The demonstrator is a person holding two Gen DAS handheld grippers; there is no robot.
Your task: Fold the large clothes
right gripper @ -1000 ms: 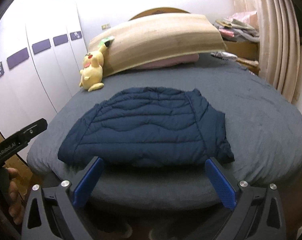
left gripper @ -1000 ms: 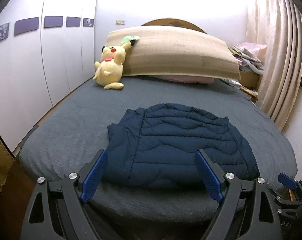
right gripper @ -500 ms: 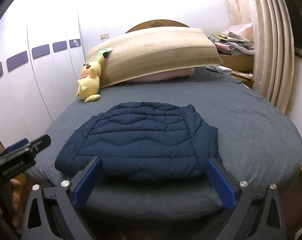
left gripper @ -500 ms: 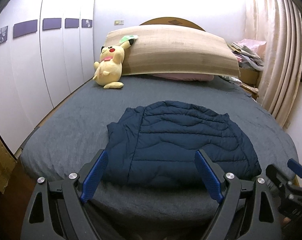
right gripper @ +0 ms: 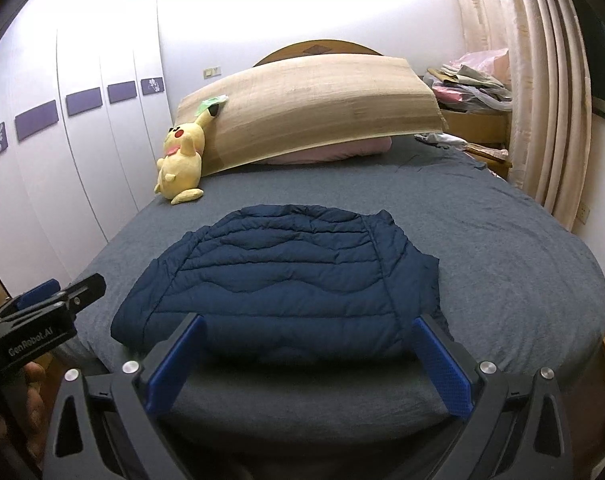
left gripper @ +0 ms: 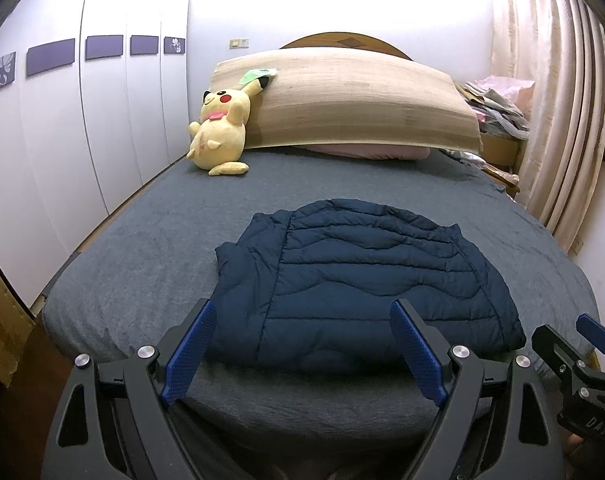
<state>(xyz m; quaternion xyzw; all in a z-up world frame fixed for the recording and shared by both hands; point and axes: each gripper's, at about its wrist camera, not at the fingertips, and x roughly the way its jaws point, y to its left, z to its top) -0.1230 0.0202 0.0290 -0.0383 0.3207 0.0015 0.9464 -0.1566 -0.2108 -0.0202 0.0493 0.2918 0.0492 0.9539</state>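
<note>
The navy quilted puffer jacket (left gripper: 362,284) lies near the foot of the grey-sheeted bed (left gripper: 150,248), apparently folded into a compact block. Left gripper (left gripper: 302,350) and right gripper (right gripper: 308,362) hover before it, both spread wide, empty; little seems left.

Navy quilted puffer jacket (left gripper: 366,284), folded into a compact bundle, lying flat near bed's foot edge

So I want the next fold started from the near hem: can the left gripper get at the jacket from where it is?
Probably yes: the left gripper is open, the jacket lies just ahead on the bed, nothing between.
</note>
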